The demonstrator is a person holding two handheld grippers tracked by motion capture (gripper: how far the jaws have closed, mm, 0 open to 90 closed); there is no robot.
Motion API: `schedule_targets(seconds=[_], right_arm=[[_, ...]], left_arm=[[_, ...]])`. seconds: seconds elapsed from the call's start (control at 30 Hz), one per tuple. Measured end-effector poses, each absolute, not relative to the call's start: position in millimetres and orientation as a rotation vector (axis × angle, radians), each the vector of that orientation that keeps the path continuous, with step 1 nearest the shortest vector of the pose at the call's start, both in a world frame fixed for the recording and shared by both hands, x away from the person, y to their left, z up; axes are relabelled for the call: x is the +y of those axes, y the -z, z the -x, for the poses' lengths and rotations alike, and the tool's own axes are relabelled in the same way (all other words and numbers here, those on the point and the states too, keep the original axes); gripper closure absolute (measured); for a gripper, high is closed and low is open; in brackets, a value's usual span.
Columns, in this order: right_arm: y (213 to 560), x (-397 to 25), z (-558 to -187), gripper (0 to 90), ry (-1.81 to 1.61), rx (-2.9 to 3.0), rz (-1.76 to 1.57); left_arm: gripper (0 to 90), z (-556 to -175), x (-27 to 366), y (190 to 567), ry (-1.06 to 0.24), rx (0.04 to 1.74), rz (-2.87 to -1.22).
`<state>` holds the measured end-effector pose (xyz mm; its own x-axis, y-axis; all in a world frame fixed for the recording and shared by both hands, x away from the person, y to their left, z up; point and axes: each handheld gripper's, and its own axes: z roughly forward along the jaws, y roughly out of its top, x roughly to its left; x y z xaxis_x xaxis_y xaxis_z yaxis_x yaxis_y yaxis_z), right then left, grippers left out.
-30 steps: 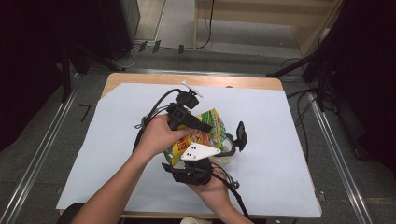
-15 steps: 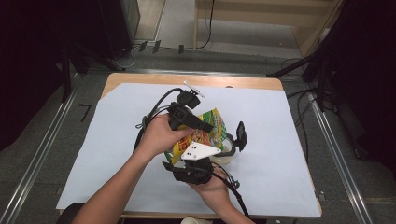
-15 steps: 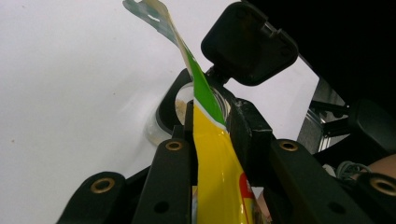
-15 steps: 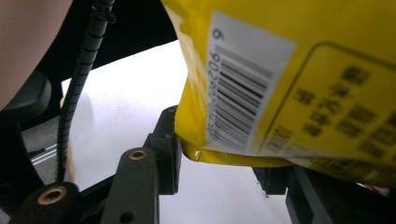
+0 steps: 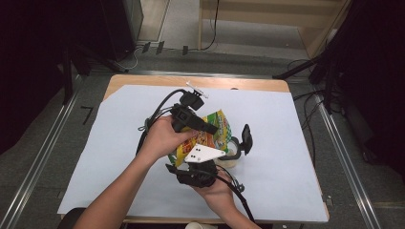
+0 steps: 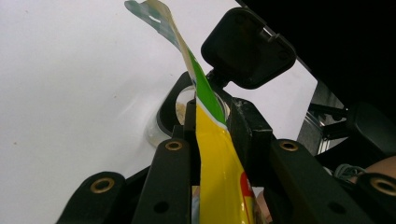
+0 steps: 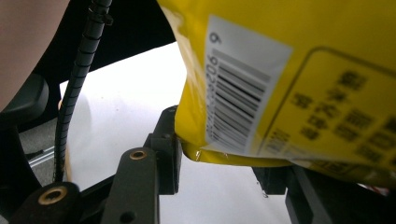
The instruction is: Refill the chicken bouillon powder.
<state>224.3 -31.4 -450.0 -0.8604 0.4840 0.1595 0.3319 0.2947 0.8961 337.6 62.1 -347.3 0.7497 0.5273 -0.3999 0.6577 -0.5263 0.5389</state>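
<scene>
Yellow foil packet [image 5: 216, 133] hangs tilted over a small clear jar [image 5: 231, 153] on the white-covered worktop [image 5: 296, 157]. The left tongs [image 6: 212, 126] pinch its upper edge; the right tongs [image 7: 219, 163] grip its bottom seam. It looks like the pouring step, so the next move probably calls for tipping the mouth squarely over the jar's black rim. A barcode label [image 7: 243, 93] shows digits 9 and 206; the brown printed characters are unreadable.

A yellow and green snack packet [image 5: 213, 134], barcode label on its back, is held tilted above a clear jar [image 5: 232, 155] at the tabletop's centre.
</scene>
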Motion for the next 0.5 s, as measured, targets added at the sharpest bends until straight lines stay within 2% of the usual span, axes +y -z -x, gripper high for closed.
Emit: schedule_targets(seconds=[0.5], right_arm=[[449.1, -32.0, -224.2, 59.6, -1.611, 2.424, -0.776]], left_arm=[[76.9, -338.5, 61.8, 348.5, 0.251, 0.892, -2.251]])
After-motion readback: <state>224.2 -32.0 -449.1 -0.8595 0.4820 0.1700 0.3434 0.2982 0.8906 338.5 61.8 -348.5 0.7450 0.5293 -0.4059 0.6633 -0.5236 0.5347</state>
